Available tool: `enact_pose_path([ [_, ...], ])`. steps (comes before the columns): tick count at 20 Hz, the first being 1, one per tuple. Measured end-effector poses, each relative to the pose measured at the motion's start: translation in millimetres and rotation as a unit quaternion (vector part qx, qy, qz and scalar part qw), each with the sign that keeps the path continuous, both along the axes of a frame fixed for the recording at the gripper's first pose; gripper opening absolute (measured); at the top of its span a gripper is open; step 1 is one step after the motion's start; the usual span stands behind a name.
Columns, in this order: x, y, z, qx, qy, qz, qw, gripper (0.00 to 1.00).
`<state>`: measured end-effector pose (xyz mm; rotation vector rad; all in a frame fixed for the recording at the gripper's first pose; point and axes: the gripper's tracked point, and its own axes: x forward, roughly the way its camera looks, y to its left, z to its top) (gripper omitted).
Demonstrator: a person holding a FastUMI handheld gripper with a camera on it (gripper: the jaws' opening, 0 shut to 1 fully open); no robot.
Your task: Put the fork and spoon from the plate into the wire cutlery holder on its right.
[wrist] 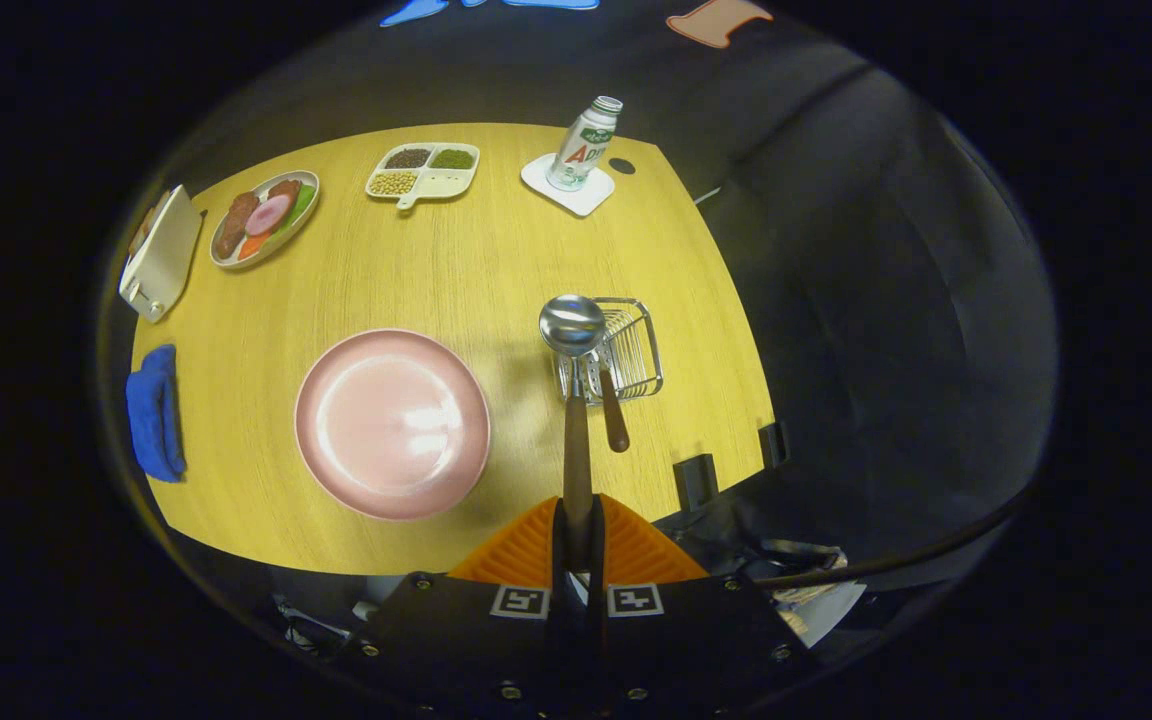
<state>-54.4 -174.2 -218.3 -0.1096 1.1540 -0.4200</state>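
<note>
My gripper is shut on the brown handle of the spoon, both fingers pressing on it. The spoon points straight ahead, and its shiny bowl hangs over the left front corner of the wire cutlery holder. The fork lies in the holder, its brown handle sticking out over the near rim toward me. The pink plate sits bare on the wooden table, left of the holder and of my fingers.
At the back stand a bottle on a white coaster, a divided tray of beans and a plate of food. A white board and a blue cloth lie at the left. The table's right edge runs just beyond the holder.
</note>
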Motion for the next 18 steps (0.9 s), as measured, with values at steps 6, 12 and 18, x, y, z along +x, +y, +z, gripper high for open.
enact_pose_path([
  [6,-2.0,-36.2,-2.1,-0.006,0.009,-0.024,1.000,0.07],
  [12,-4.2,-61.4,-13.8,-0.001,0.022,-0.031,0.999,0.07],
  [18,3.3,-68.8,-32.5,0.000,0.041,-0.005,0.999,0.07],
])
